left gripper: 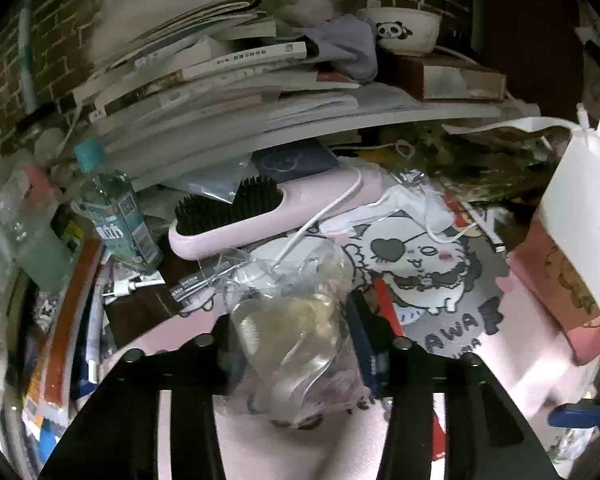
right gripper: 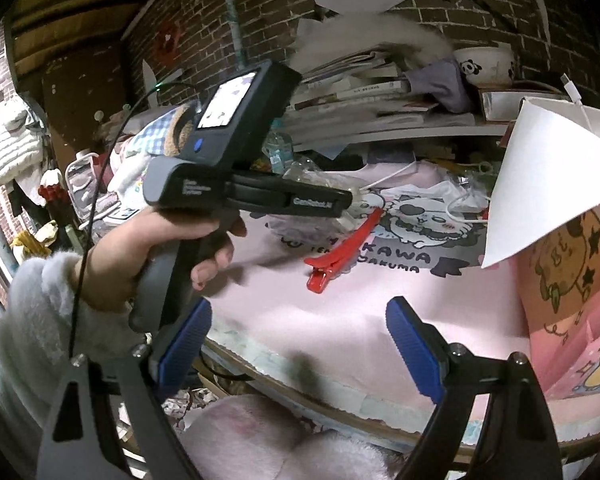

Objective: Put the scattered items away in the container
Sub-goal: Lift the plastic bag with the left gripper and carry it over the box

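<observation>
Though crinkly, clear plastic bag bulging.

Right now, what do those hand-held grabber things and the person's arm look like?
Left gripper: black pistol-grip body, lit screen, blue button, white lettering, thin black cable. Right gripper: black arms, ribbed blue pads, silver screws. The sleeve is fluffy and pale.

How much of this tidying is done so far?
Nothing looks put away yet. In hand: the left gripper is shut on a clear plastic bag with something pale inside. The right gripper is open and empty. Left on the pink mat: a red hair clip, a pink brush and a white cable. The pink box at the right may be the container.
</observation>
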`<state>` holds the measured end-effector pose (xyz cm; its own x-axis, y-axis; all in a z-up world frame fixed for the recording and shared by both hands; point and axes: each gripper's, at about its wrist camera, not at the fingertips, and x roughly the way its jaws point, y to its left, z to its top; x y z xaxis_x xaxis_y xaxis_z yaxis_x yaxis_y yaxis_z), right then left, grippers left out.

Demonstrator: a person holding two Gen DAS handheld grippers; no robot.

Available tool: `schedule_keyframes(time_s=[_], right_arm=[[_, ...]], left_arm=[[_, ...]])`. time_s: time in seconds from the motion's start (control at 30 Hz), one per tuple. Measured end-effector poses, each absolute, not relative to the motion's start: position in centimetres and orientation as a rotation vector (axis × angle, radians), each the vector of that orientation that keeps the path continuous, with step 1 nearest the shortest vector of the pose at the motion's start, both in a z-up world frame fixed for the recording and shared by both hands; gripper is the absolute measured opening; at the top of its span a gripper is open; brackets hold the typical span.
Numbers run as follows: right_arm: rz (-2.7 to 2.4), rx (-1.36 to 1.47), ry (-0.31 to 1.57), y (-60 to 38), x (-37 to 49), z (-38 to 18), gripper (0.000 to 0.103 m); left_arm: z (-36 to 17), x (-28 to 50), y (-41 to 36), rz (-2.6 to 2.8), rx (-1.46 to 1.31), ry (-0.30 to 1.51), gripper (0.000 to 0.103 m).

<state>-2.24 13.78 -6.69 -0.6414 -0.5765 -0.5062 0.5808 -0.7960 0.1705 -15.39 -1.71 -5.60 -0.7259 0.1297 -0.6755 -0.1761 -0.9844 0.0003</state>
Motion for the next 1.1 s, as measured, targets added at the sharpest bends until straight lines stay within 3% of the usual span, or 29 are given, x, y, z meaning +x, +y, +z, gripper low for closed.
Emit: schedule_keyframes(time_s=[0.17,0.27,0.8,1.1], right_arm=[[-2.382,0.737,0.008,13.7,-2.3,-6.8,0.087],[-2.384,0.735,0.000,13.9,-2.4,-6.7,0.088],[-2.454,0.705,0.037,13.6,-2.6,-6.5,0.087],[-2.486,0.734,-0.031,14.9,-3.4,-5.9,0.087]], left_arm=[[-5.4,-15.0,-2.4,2.715,-1.079,0.001,0.016],[-5.3,-14.7,-2.7,2.701,-1.077,-0.044,0.013],[1.3,-13.7,-0.1,2.539,-0.974,-0.124,0.012],[6.2,-14.0,8.5,2.297,-0.963,0.007,0.012]])
